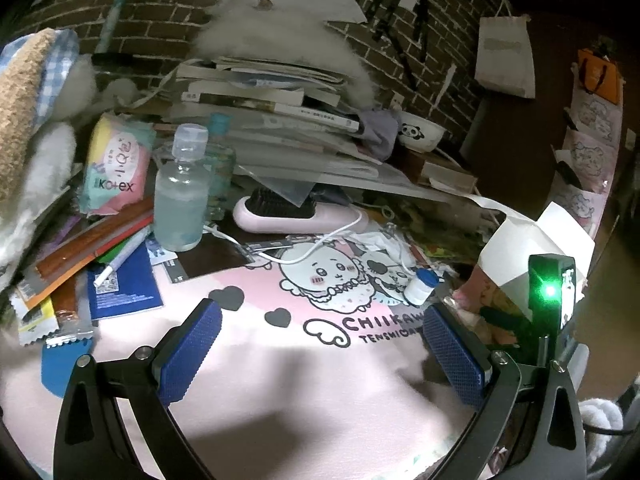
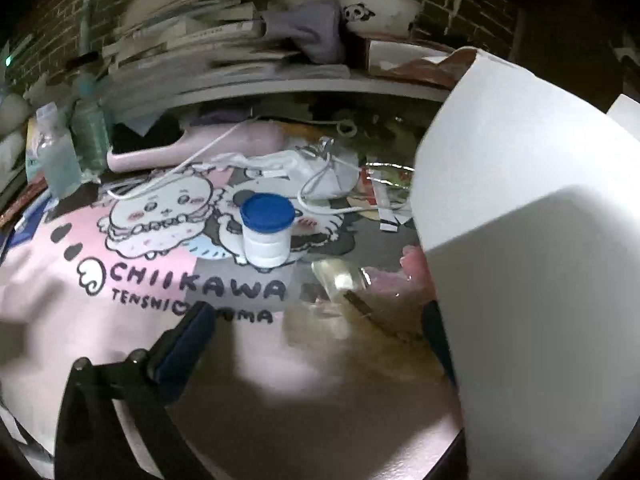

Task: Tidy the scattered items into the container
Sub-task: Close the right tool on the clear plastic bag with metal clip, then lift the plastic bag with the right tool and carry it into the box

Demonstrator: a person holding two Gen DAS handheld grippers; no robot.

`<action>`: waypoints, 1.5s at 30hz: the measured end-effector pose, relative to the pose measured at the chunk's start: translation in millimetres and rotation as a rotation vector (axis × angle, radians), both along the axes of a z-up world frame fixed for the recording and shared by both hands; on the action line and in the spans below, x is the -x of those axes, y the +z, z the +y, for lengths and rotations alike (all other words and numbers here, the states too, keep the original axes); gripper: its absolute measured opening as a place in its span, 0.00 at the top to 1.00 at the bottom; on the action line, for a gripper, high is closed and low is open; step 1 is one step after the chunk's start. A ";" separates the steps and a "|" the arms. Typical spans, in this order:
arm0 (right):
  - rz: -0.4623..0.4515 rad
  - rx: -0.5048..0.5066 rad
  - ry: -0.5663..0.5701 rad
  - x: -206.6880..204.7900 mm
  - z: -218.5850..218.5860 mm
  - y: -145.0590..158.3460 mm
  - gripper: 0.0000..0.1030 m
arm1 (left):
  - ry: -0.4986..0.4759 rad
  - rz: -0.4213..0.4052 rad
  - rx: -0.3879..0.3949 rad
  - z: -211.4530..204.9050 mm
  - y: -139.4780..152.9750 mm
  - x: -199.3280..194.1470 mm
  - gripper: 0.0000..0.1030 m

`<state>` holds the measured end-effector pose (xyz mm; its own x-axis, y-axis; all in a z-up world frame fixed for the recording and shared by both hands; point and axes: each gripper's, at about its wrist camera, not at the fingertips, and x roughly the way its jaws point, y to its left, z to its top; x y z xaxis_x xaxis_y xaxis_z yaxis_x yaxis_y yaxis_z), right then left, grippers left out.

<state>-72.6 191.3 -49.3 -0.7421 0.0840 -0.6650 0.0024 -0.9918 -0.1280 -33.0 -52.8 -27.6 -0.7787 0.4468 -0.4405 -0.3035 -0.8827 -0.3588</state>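
A small white bottle with a blue cap (image 2: 267, 229) stands upright on the pink cartoon mat (image 2: 120, 320), and in the left wrist view the bottle (image 1: 420, 285) sits ahead and to the right of my left gripper (image 1: 320, 314). That gripper hovers open over the mat, holding nothing. My right gripper (image 2: 316, 332) is open too. Its right finger is partly hidden behind the wall of a white paper container (image 2: 520, 240). A clear plastic packet (image 2: 352, 288) lies on the mat between the right gripper's fingers. The container (image 1: 528, 240) rises at the mat's right edge.
At the back, a stack of books (image 1: 272, 112), a clear bottle (image 1: 180, 200), a Kotex pack (image 1: 116, 168), a pink hairbrush (image 1: 296, 212) and a white cable (image 1: 320, 248). Snack wrappers and a blue booklet (image 1: 124, 284) lie at left. A panda bowl (image 1: 420, 134) sits behind.
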 end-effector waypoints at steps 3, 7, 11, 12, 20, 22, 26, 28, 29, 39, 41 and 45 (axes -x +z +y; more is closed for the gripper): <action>-0.010 0.060 0.035 0.8 2.9 -1.6 0.00 | 0.003 -0.004 -0.002 -0.5 -0.9 1.4 0.02; -0.043 0.166 0.094 -0.6 8.0 -3.7 0.00 | 0.004 -0.005 -0.004 -0.9 -1.7 1.3 0.02; -0.018 0.230 0.126 -6.9 10.7 -3.2 0.00 | 0.006 -0.007 -0.004 -0.6 -2.2 2.0 0.02; -0.016 0.230 0.126 -7.7 11.0 -3.5 0.05 | 0.006 -0.009 -0.004 -0.6 -2.2 2.0 0.02; -0.001 0.183 0.132 -3.0 14.5 -4.6 0.49 | -0.005 -0.003 -0.006 1.0 -1.0 1.3 0.02; 0.007 0.170 0.140 -4.2 15.5 -4.9 0.62 | -0.004 -0.006 -0.004 1.5 -1.4 1.7 0.02; 0.023 0.135 0.169 -8.1 15.9 -5.6 0.78 | 0.002 -0.010 -0.001 2.0 -1.2 2.2 0.02; 0.035 0.117 0.181 -10.5 13.8 -5.8 0.81 | 0.000 -0.008 -0.003 2.3 -1.1 2.5 0.02; 0.040 0.117 0.187 -11.8 12.9 -5.6 0.81 | 0.000 -0.008 -0.002 2.6 -1.0 2.6 0.02; 0.094 0.065 0.258 -30.0 -9.3 3.4 0.83 | 0.002 -0.017 0.002 4.1 -0.4 1.6 0.02; 0.107 0.040 0.267 -33.9 -15.0 6.8 0.83 | 0.001 -0.021 0.001 4.5 -1.4 1.1 0.02; 0.128 0.022 0.270 -40.6 -18.8 13.9 0.83 | 0.003 -0.026 0.003 4.8 -1.9 -0.2 0.02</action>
<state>-32.0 172.5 -35.4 -0.8135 -0.1419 -0.5639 0.2522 -0.9599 -0.1223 -32.8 -48.0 -29.5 -0.7684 0.4435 -0.4614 -0.2918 -0.8845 -0.3641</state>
